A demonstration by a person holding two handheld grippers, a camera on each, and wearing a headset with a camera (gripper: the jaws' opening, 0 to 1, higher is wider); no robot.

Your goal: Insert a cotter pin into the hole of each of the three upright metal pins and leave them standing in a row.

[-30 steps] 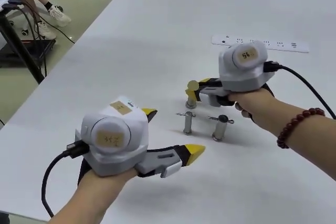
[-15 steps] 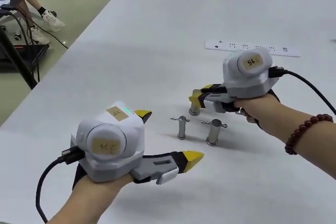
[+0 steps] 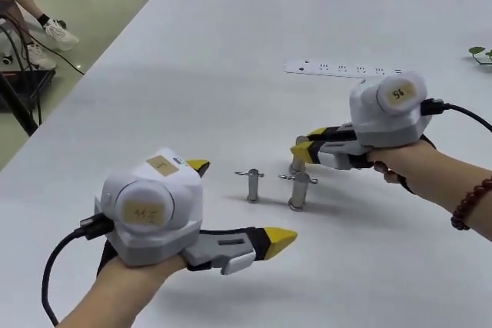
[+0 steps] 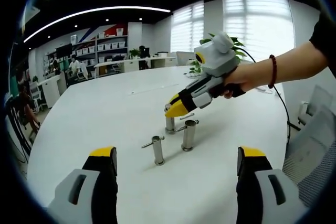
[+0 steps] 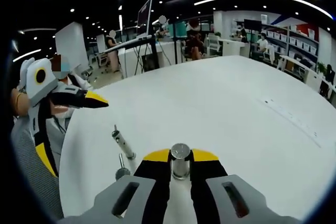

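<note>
While the left gripper (image 3: pixel 238 202) gapes wide and empty near the bench's (image 3: pixel 231 51) near edge, two cottered pins (image 3: pixel 252 187) stand mid-bench. Just beyond, the right gripper (image 3: pixel 302 150) clamps the third pin (image 5: pixel 180 163). A skewed release could topple it against them.

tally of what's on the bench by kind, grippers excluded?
metal pins: 3, the rear one between the right gripper jaws
cotter pins: 2, one through each near pin; cannot tell for the rear pin
power strip: 1
Total: 6
</note>
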